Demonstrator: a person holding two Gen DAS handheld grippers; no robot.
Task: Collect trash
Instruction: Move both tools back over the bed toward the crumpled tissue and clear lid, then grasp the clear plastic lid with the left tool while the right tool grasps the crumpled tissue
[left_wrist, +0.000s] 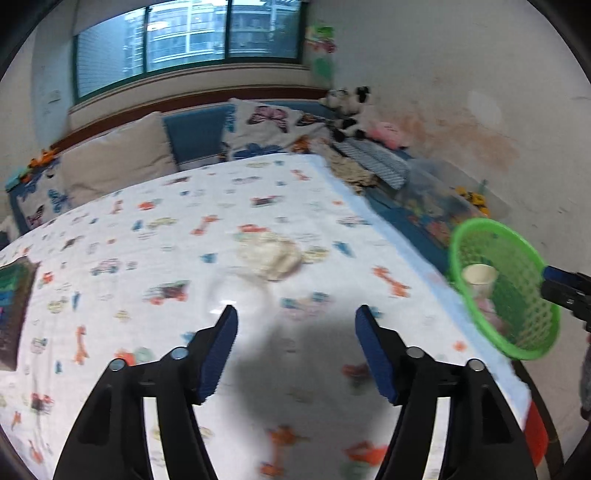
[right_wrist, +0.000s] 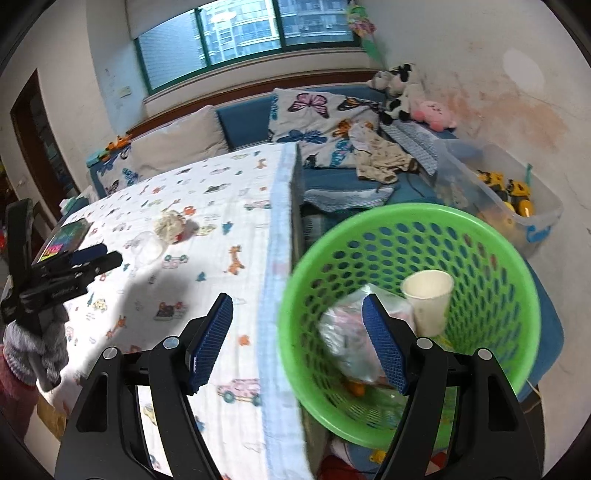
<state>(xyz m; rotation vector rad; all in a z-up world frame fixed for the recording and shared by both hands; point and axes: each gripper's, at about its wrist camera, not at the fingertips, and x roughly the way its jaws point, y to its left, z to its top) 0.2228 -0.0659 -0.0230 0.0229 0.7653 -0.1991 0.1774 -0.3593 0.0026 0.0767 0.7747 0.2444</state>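
Observation:
A crumpled cream paper ball (left_wrist: 269, 254) (right_wrist: 170, 225) lies on the patterned tablecloth (left_wrist: 110, 229). A clear plastic piece (left_wrist: 236, 291) (right_wrist: 147, 245) lies just in front of it. My left gripper (left_wrist: 295, 314) (right_wrist: 96, 254) hovers open over the cloth, short of both, with nothing between its fingers. A green mesh basket (right_wrist: 406, 229) (left_wrist: 517, 266) sits off the table's right edge and holds a white paper cup (right_wrist: 428, 295) and a clear plastic bag (right_wrist: 351, 339). My right gripper (right_wrist: 297, 299) (left_wrist: 554, 280) is open and straddles the basket's near wall, with one finger inside. Neither pad is seen pressing on the wall.
A dark tablet (left_wrist: 14, 306) (right_wrist: 68, 236) lies at the table's left side. Behind the table is a blue sofa (right_wrist: 243, 122) with cushions, clothes and plush toys. A clear bin (right_wrist: 517, 199) with yellow toys stands right of the basket. A sleeve (right_wrist: 33, 350) shows at lower left.

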